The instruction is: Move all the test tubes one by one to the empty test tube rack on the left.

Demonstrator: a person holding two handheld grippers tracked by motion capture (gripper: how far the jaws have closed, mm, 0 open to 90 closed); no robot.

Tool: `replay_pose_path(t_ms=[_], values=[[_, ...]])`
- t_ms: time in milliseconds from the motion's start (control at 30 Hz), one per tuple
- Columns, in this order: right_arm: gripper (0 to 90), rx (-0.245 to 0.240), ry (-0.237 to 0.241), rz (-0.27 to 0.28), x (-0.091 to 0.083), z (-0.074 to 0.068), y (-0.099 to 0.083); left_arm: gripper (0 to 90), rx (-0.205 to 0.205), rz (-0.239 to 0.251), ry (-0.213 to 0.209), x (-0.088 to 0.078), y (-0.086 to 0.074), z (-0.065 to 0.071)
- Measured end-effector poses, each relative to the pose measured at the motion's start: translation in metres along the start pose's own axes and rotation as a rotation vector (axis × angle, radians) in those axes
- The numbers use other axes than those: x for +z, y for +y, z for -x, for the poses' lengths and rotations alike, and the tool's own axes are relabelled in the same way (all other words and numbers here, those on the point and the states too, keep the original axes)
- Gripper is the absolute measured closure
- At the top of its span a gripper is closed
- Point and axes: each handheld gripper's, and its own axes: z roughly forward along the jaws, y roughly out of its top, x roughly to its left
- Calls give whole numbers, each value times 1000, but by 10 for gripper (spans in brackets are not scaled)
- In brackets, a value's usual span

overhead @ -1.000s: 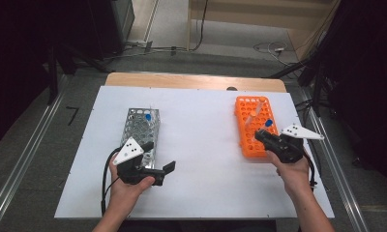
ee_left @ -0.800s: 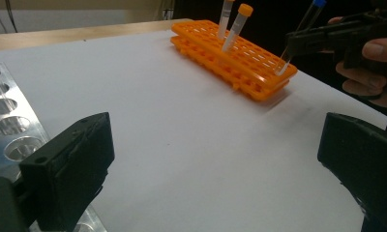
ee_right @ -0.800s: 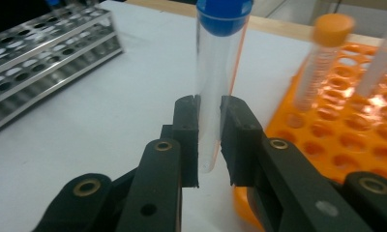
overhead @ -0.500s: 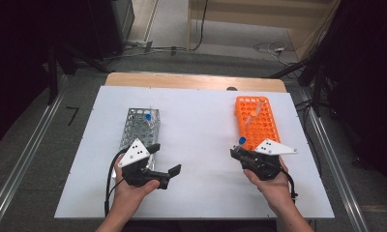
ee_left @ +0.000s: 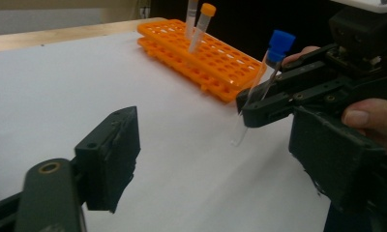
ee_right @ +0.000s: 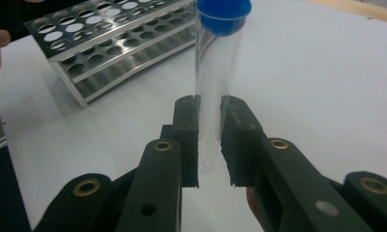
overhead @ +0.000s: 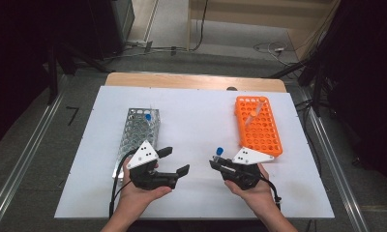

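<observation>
**Blue-capped tube clamped in right gripper, left gripper empty**

White tabletop (overhead: 196, 116) fills the middle of the high view, a wood strip along its far edge, dark floor and cables beyond.

Right gripper (overhead: 219, 163), lower centre-right of the high view, is clamped on a clear blue-capped tube (ee_right: 215, 82). In the right gripper view both pads press the tube's lower part; it stands roughly upright, cap at the top edge of the frame, rounded bottom just below the pads. In the left gripper view the same tube (ee_left: 266, 77) sits upper right, slightly tilted, its tip above the table.

Left gripper (overhead: 174, 162), lower centre-left, holds nothing. Its jaws have just been closing but stand well apart, bare table between them.

Around:
- Orange rack (overhead: 257, 126), upper right of the table, with two tubes leaning in its far end, one orange-capped (ee_left: 201, 26); the other's cap is cut off by the frame top.
- Metal rack (overhead: 136, 130), left of centre, one blue-capped tube (overhead: 147, 117) in its far end. Its near end is covered by the left gripper's plate and hand.

Nothing lies on the table between the two grippers.

Hard to read: the left gripper view cuts its own right jaw off at the lower right, merging with the right gripper's dark body. Can't tell whether the tubes hold anything.
</observation>
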Motion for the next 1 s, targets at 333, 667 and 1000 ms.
replay_pose_path(t_ms=[333, 667, 1000], values=[[753, -42, 60, -13, 11, -21, 3, 388, 36, 0, -75, 10, 3, 13], [753, -72, 106, -26, 18, -39, 6, 544, 59, -12, -106, 19, 4, 21], [752, -92, 134, -41, 21, -47, 5, 749, 106, -26, -98, 22, 2, 25]])
